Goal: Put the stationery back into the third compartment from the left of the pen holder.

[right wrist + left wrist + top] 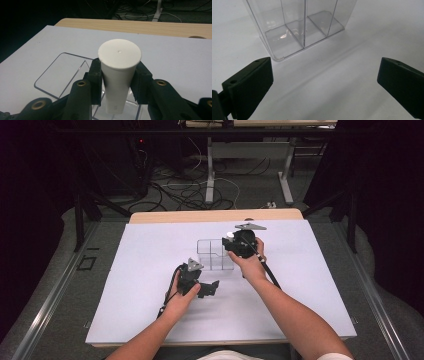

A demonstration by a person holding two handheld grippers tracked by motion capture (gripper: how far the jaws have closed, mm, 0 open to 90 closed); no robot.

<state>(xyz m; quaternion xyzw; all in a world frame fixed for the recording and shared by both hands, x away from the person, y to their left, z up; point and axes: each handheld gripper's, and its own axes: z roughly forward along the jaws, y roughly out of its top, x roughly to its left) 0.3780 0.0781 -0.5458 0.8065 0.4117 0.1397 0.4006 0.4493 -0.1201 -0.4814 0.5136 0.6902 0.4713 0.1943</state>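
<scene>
A clear plastic divided box stands in the middle of the white table. My right gripper is at the box's right rear corner, shut on a white tube. The tube's broad flat cap faces the right gripper view and its narrow end points down at a compartment of the box. My right gripper presses the tube from both sides. My left gripper rests low just in front of the box, open. In the left gripper view the left gripper has nothing between its jaws, and the box stands just beyond them.
A white sheet covers the table, with a wooden strip bare along the far edge. Beyond it are table legs and loose cables on the floor. The surroundings are dark.
</scene>
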